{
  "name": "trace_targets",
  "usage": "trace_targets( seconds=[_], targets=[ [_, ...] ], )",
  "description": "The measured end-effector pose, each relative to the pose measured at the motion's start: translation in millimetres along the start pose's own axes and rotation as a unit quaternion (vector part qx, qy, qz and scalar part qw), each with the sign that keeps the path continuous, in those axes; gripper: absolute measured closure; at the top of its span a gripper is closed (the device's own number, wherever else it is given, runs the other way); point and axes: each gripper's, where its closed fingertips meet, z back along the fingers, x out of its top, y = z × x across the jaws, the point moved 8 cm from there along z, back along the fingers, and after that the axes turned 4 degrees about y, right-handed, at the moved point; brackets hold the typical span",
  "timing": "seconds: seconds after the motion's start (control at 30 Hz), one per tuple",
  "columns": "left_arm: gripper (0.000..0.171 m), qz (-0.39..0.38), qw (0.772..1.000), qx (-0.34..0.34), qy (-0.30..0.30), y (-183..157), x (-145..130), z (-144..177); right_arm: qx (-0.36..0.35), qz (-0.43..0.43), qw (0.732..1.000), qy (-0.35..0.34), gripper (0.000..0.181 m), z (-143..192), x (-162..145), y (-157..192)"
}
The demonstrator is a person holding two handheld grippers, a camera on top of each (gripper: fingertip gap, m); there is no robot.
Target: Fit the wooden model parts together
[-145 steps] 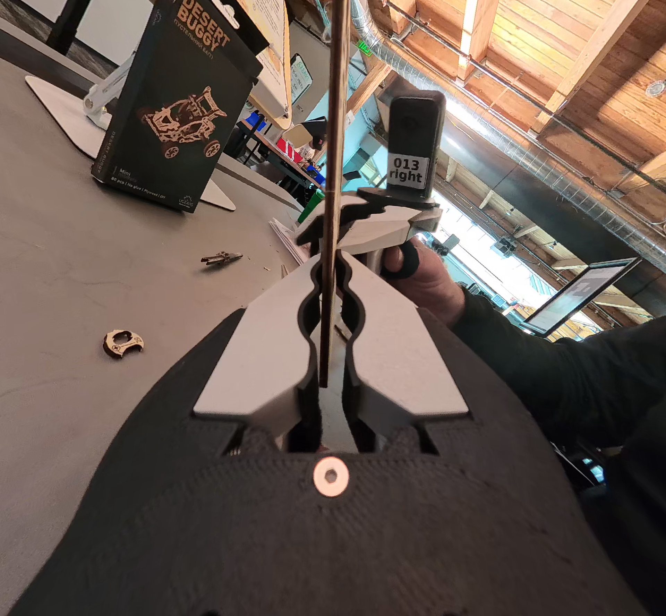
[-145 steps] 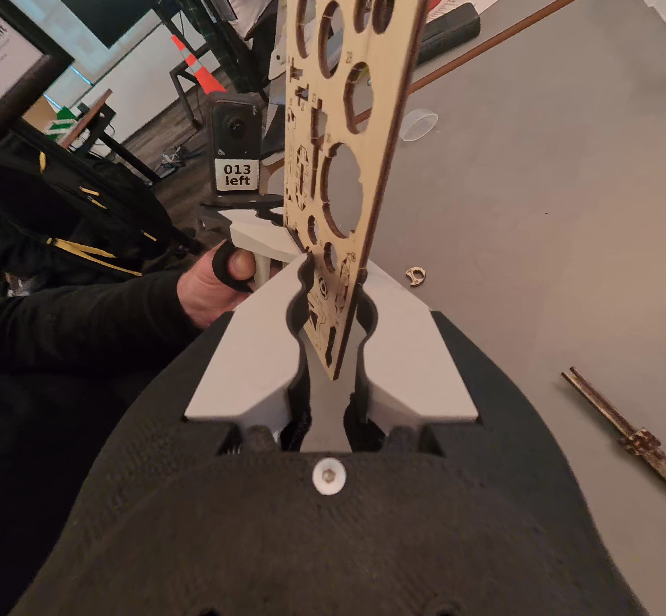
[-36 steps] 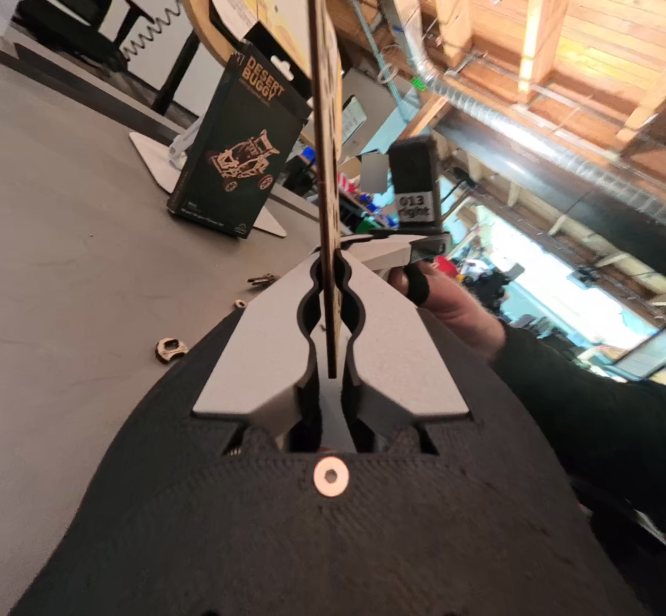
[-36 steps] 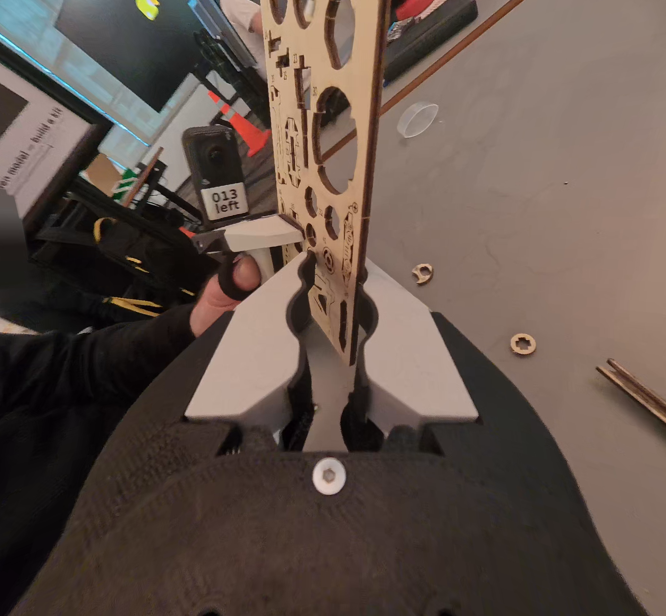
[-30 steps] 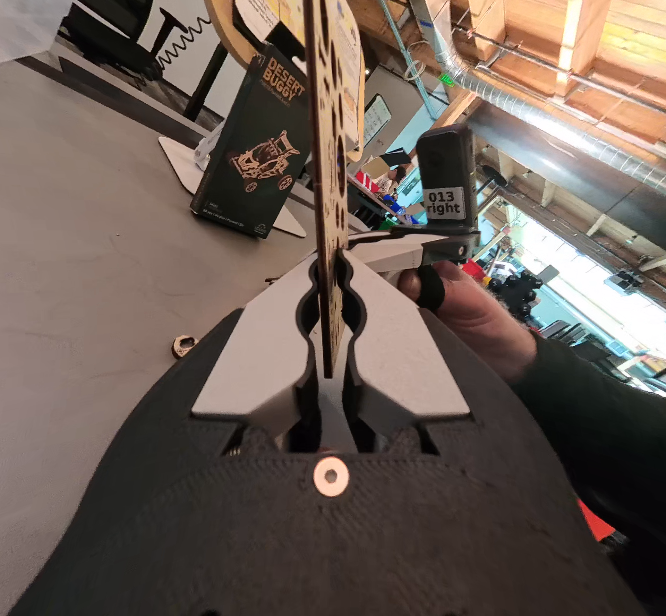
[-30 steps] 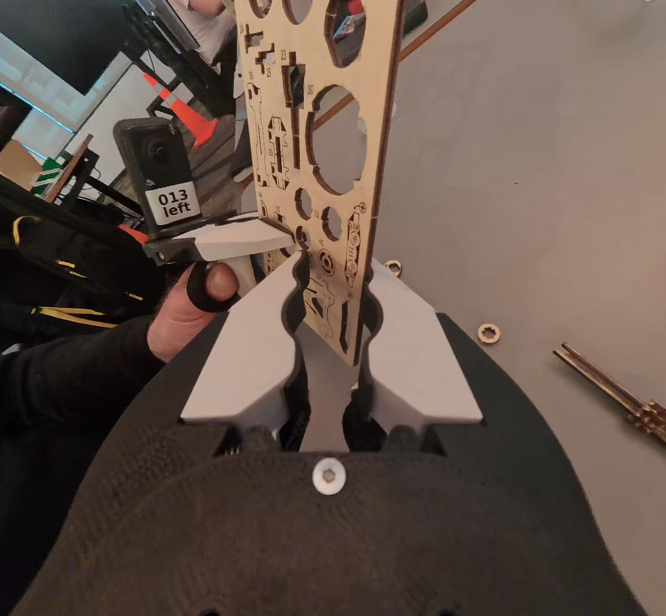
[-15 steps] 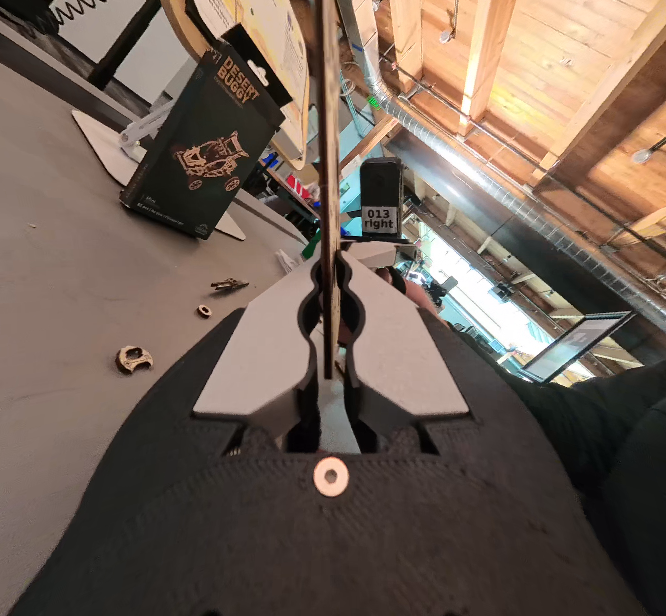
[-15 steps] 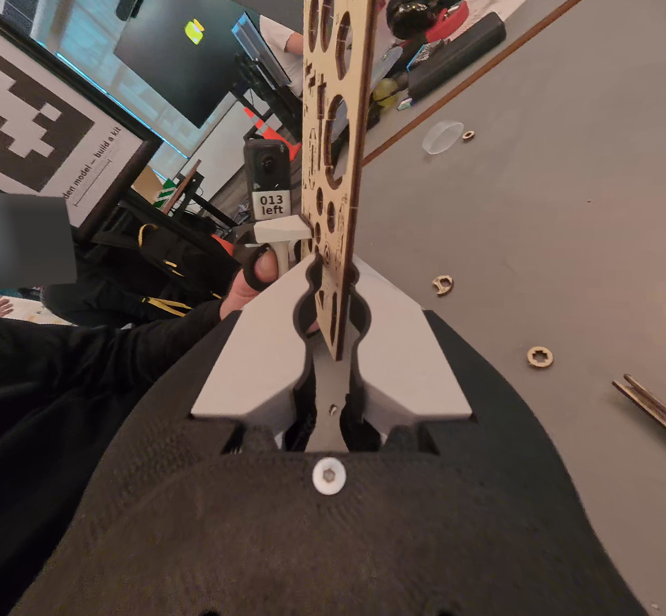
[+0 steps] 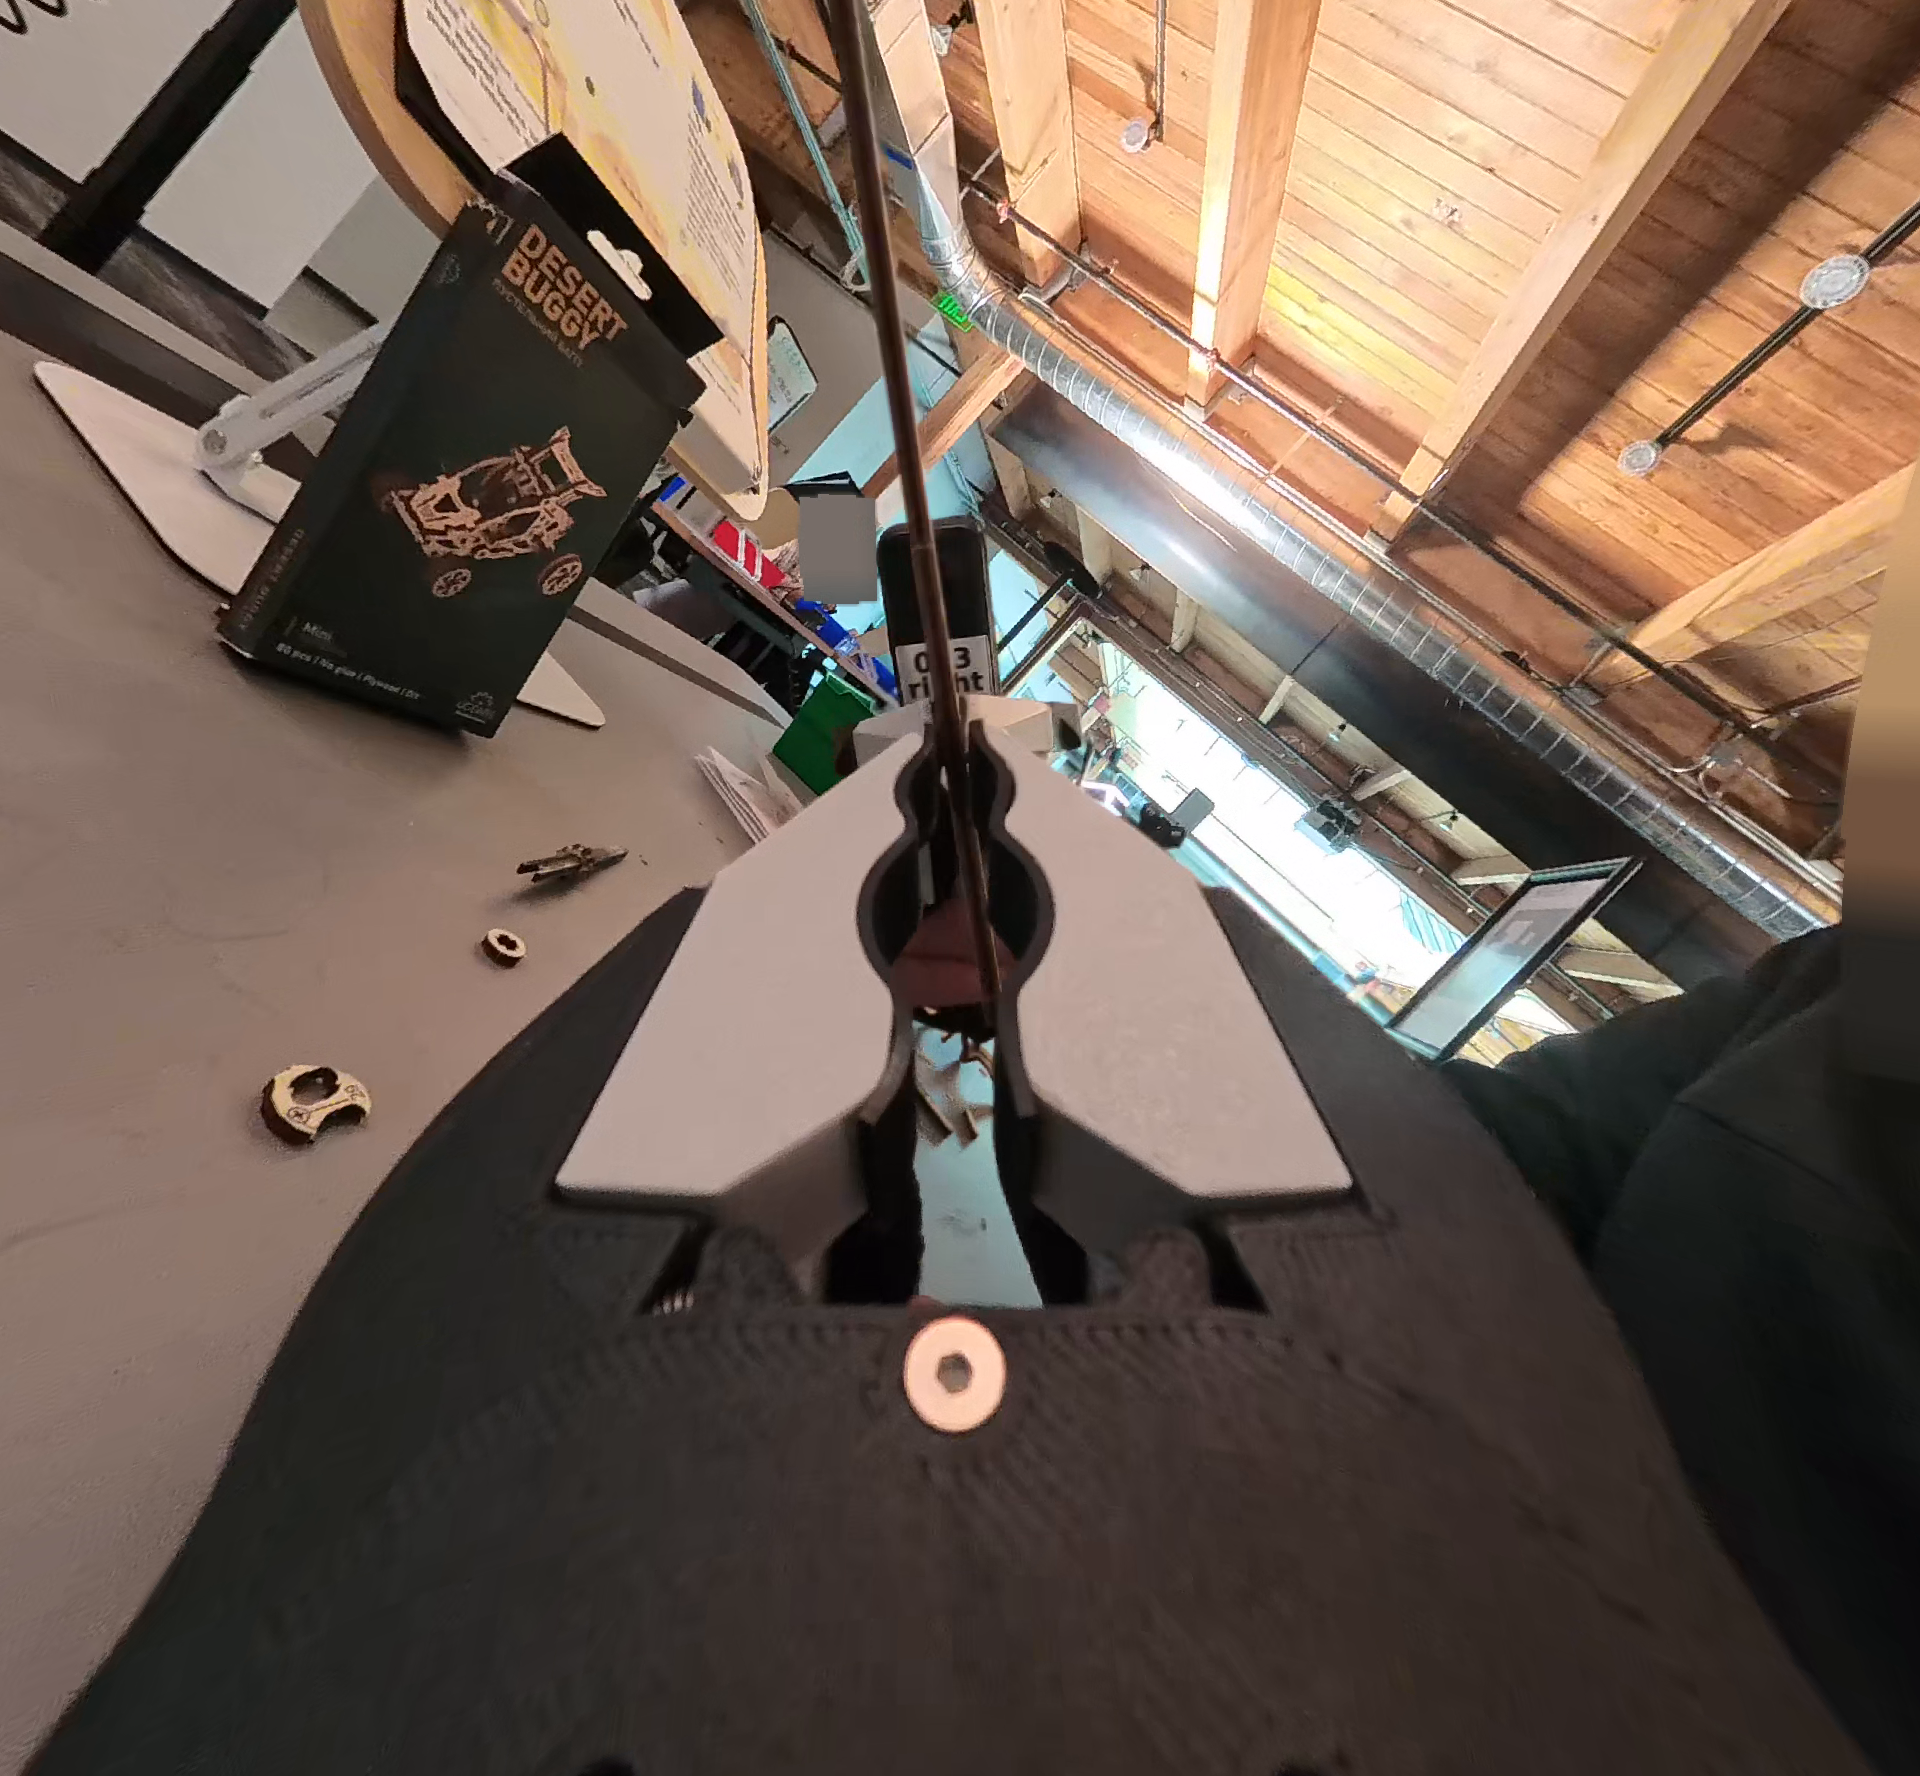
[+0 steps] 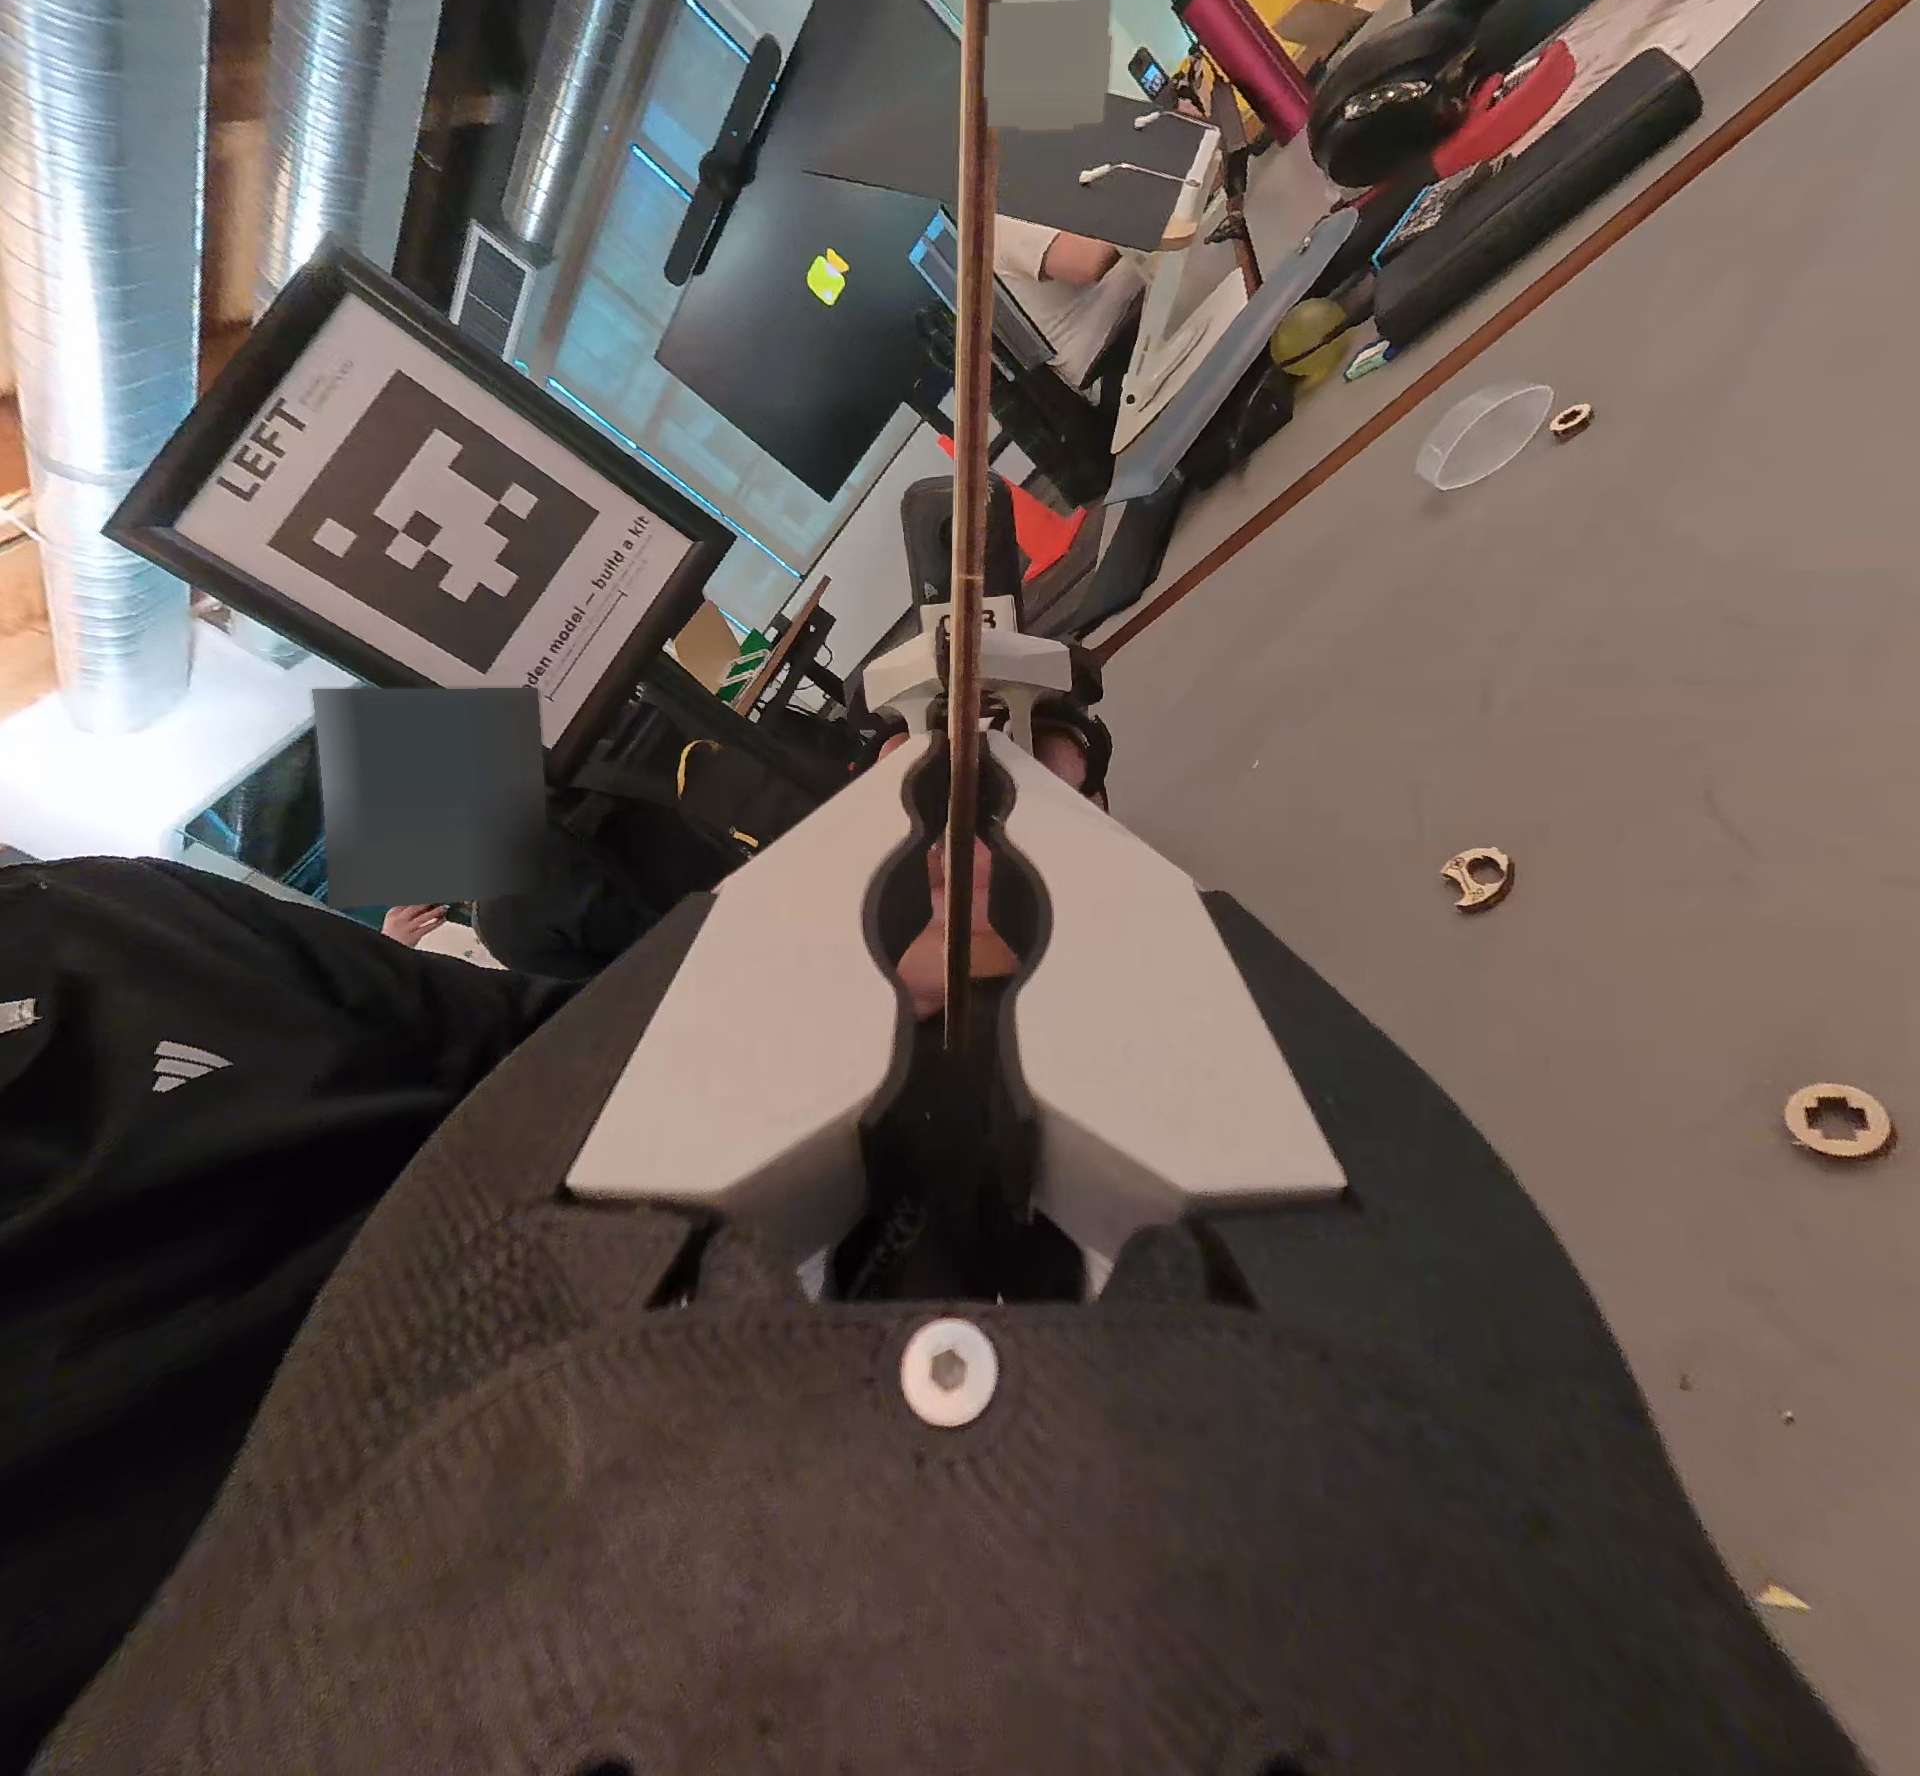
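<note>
A thin plywood parts sheet with punched-out holes is edge-on in both views, in the left wrist view (image 9: 883, 292) and in the right wrist view (image 10: 971, 272). My left gripper (image 9: 949, 741) is shut on one end of it. My right gripper (image 10: 961, 752) is shut on the opposite end. The two grippers face each other, each showing just behind the sheet in the other's view, with a hand behind the jaws. The sheet is held upright above the grey table (image 9: 156, 843). Loose wooden pieces lie on the table: a crescent piece (image 9: 312, 1103), a small ring (image 9: 504, 947) and a dark stick-like assembly (image 9: 571, 862).
A dark kit box (image 9: 457, 500) stands on the table beside a white stand base (image 9: 114, 469). In the right wrist view a crescent piece (image 10: 1475, 879), a ring (image 10: 1837, 1121), a clear disc (image 10: 1484, 448) and a tiny ring (image 10: 1571, 419) lie on the table (image 10: 1558, 687). A dark sleeve fills the left. Spacing between my two grippers at the tips: around 4 cm. From either gripper's tips it is about 15 cm to the crescent piece (image 9: 312, 1103). It turns up in the right wrist view (image 10: 1462, 865) as well.
The sheet has swung from showing its face in the right wrist view to edge-on in both views. Both grippers stayed shut on it and now face each other in line.
</note>
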Motion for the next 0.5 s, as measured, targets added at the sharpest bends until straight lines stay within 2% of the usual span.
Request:
trace_targets(
  seconds=[0.17, 0.3, 0.5],
  targets=[
    [0.171, -0.021, 1.0, 0.017, 0.002, -3, 2, 1, 0.0, 0.004, 1.0, -0.012, 0.18, 0, 1, 0],
    [0.171, -0.02, 1.0, 0.022, -0.007, -3, 5, 3, -0.009, 0.0, 0.999, -0.039, 0.172, 8, 4, -4],
    [0.171, -0.016, 1.0, 0.019, -0.005, -2, 4, 2, -0.011, 0.009, 0.999, -0.038, 0.179, 9, 4, -2]
  ],
)
